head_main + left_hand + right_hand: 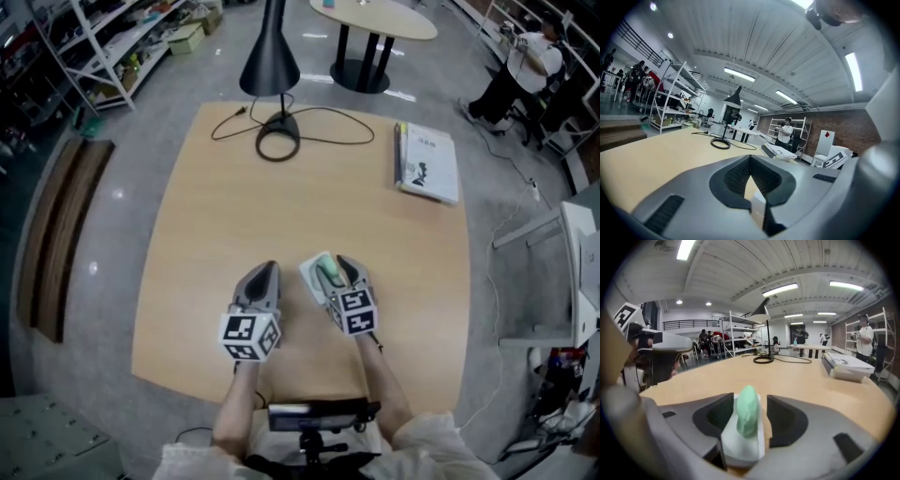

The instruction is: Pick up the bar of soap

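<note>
Reaching forward over the near half of the wooden table (281, 206) with both forearms side by side, sleeves bunched at the elbows. Holding the left gripper (263, 272) nearly level and pointing away from the body, jaws closed tip to tip with nothing between them but a sliver of tabletop. Holding the right gripper (333, 264) just beside it, tipped a little downward, jaws spread wide and standing either side of the bar of soap (747, 416). Seeing a gap between each pad and the soap, so no grip on it. Finding the soap pale green, resting on a white soap dish (740, 446) on the table near the front edge, the dish's left side close against the left jaw. Counting two grippers, each with one marker cube, one bar of soap and one dish. Counting farther off one black desk lamp (270, 61) with a ring base and a trailing cable (328, 117), and one booklet (428, 161) near the far right corner
</note>
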The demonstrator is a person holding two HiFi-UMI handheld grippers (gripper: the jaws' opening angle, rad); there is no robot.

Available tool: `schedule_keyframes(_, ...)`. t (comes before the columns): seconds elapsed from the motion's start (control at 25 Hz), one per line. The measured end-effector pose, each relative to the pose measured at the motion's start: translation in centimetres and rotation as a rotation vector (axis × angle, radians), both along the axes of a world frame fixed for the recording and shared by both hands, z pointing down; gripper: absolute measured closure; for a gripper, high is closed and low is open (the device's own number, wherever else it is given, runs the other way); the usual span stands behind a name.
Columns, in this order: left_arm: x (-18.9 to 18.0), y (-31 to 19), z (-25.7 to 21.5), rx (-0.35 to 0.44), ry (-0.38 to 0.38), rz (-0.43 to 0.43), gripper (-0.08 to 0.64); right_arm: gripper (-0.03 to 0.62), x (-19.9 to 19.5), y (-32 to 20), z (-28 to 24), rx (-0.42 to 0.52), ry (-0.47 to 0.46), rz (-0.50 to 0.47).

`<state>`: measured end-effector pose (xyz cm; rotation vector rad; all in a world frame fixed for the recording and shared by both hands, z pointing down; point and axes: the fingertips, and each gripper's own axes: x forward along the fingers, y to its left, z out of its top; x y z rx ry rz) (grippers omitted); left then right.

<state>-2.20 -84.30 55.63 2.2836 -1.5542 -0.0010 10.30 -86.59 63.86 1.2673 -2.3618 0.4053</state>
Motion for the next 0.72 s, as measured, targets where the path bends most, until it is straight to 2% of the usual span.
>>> schedule_keyframes(0.28,-0.6,-1.2,1.8,-0.029,0.024,-0.012,0.555,0.387,0.1,-1.0,3.2,-0.039,0.037,0.013)
schedule_keyframes(0.36,-0.8,-1.2,2.1,-0.038,0.027,-0.018,0.554,0.387,0.0,-1.2,2.9,-0.021,0.033,0.019)
schedule_keyframes(0.48,-1.0,-1.2,2.1,-0.043,0.028,-0.019,0.554,0.425,-0.2,-1.5,1.9,0.034,0.046,0.017)
schedule_keyframes(0.72,-1.2,-1.1,2.1,-0.048,0.023,-0.014,0.555,0.437,0.1,-1.6,1.7,0.056,0.041,0.046)
